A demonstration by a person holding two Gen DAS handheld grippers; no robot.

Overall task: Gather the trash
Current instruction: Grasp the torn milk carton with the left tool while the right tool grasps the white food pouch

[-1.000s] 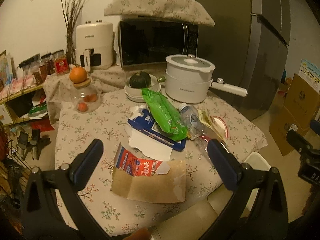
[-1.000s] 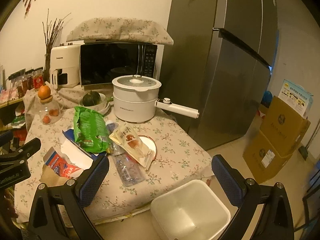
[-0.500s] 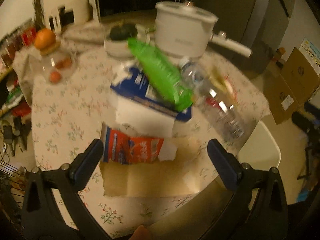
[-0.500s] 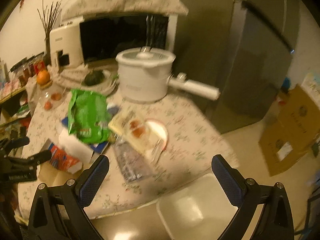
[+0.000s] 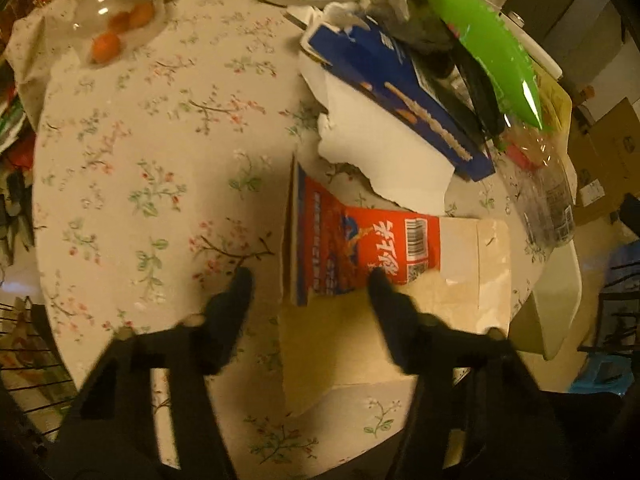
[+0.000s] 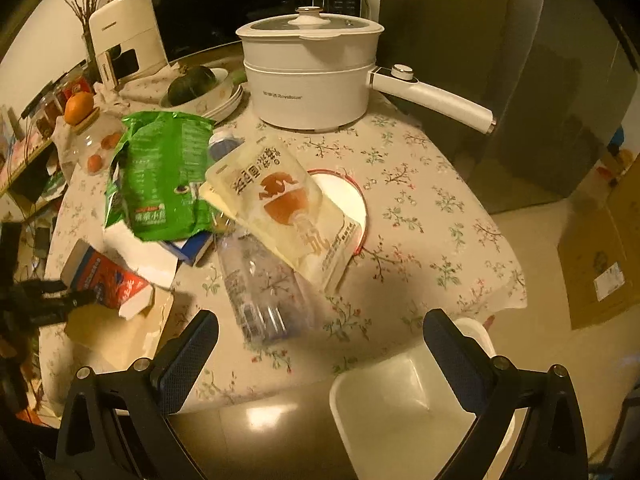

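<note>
Left tool [image 5: 310, 276] open, astride red carton's [image 5: 360, 248] near corner.

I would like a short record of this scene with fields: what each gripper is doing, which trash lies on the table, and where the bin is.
left gripper: open, low over the red carton, one finger on each side of its near end
right gripper: open, empty, above the table edge
trash on table: red carton on brown paper, blue box, green bag, clear bottle, pale pouch
bin: white, open, on the floor below the table edge
table: floral cloth
</note>
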